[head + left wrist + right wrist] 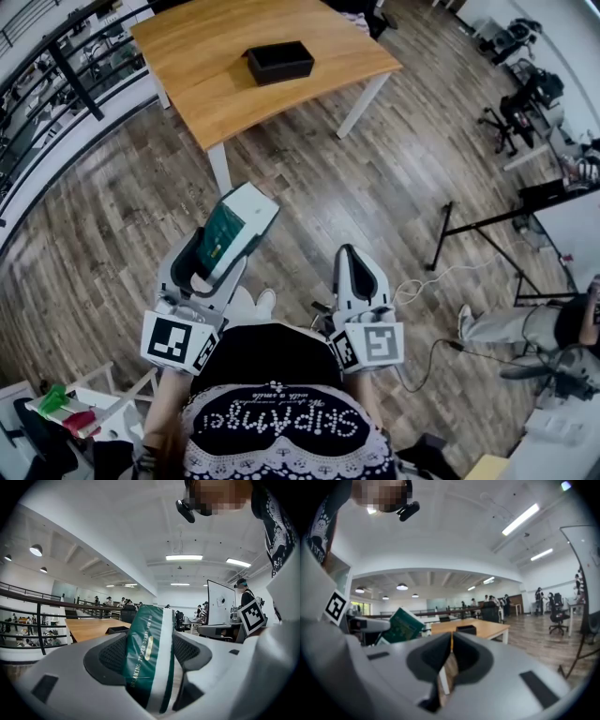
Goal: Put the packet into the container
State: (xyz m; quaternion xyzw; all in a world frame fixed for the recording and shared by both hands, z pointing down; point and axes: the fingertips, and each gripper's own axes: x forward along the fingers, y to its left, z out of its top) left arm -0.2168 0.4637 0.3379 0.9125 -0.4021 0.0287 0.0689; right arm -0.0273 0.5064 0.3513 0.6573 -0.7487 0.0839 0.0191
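My left gripper (217,248) is shut on a green and white packet (234,228), held in front of the person's body above the wood floor. In the left gripper view the packet (151,651) fills the gap between both pads. The black container (278,61) sits on a wooden table (197,84) some way ahead; it also shows small in the left gripper view (117,630) and in the right gripper view (466,629). My right gripper (351,265) is shut with nothing in it, its jaws touching. The right gripper view shows the packet (404,625) off to the left.
A railing (70,70) runs along the left past the table. Black stands and cables (487,239) lie on the floor to the right, with a seated person (534,328) beyond. A small rack with coloured items (66,408) is at lower left.
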